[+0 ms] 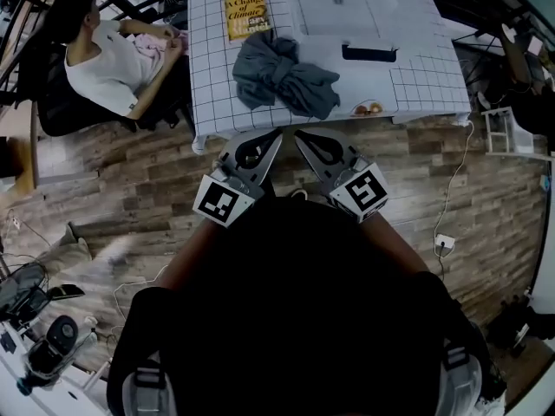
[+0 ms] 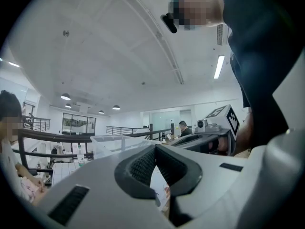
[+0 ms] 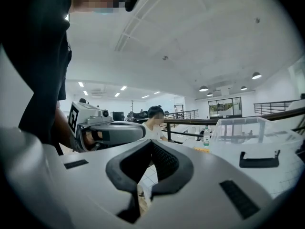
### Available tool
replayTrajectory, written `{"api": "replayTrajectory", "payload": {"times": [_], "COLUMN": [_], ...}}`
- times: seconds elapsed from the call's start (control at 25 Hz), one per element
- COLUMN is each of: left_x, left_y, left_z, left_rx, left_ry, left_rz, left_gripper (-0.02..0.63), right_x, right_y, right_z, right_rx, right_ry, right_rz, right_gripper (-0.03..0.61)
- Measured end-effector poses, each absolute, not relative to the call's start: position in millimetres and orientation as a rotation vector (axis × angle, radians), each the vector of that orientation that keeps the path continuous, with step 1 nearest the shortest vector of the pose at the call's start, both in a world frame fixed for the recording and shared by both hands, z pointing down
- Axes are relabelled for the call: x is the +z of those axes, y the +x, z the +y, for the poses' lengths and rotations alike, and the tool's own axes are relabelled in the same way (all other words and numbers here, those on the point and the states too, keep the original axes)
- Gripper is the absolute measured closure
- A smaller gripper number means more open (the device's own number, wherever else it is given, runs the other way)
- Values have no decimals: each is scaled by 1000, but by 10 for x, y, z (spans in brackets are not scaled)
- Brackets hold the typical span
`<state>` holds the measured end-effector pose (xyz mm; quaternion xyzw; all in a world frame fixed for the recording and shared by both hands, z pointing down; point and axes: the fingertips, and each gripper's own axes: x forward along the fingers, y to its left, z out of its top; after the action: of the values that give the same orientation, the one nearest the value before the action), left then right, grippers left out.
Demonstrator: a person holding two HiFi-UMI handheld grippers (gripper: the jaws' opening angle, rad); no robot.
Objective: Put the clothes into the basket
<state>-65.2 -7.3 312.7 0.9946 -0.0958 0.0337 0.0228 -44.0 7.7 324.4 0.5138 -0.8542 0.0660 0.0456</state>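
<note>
1. One book (image 1: 247, 16): yellow cover, title reads "A Change of Climate"; the smaller print beneath is too blurred to read. It lies flat on the tabletop (image 1: 416, 85), which carries a white cloth with a black grid.
2. One heap of clothes (image 1: 282, 72): grey-blue and crumpled. It sits on the tabletop just below the book in the head view, just beside the near left corner of the basket (image 1: 364, 7) and outside it.
3. One basket: pale, translucent, rectangular, with a black handle (image 1: 368, 54) on its near wall. It stands on the far right part of the tabletop. What lies inside cannot be made out.
4. One bottle (image 3: 206, 136): clear with a green label, writing too small to read. It stands upright on the tabletop, left of the basket in the right gripper view.
5. Two small round orange things (image 1: 366, 108): at the tabletop's near edge, in front of the basket.
6. The left gripper (image 1: 276, 137): fingers (image 2: 143, 166) closed together with nothing between them. Its cube bears a black-and-white square marker. It is held over the wood-pattern floor (image 1: 130, 172), near the tabletop's near edge.
7. The right gripper (image 1: 301, 139): fingers (image 3: 164, 161) likewise closed on nothing. It is just beside the left gripper, tips angled toward it.
8. One seated person (image 1: 104, 59): white top, at the tabletop's left side.
</note>
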Motion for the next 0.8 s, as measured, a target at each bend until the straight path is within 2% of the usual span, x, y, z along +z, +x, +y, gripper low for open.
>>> {"api": "replayTrajectory", "payload": {"times": [0.8], "left_x": [3664], "left_y": [-242], "left_z": [-1425], "left_rx": [47], "left_ry": [3136], "left_rz": [-19], "left_gripper": [611], "right_x": [4285], "right_y": [47], "right_z": [-1332], "right_rx": [376], "right_ry": [1578], "right_rz": [-2132], "right_gripper": [561]}}
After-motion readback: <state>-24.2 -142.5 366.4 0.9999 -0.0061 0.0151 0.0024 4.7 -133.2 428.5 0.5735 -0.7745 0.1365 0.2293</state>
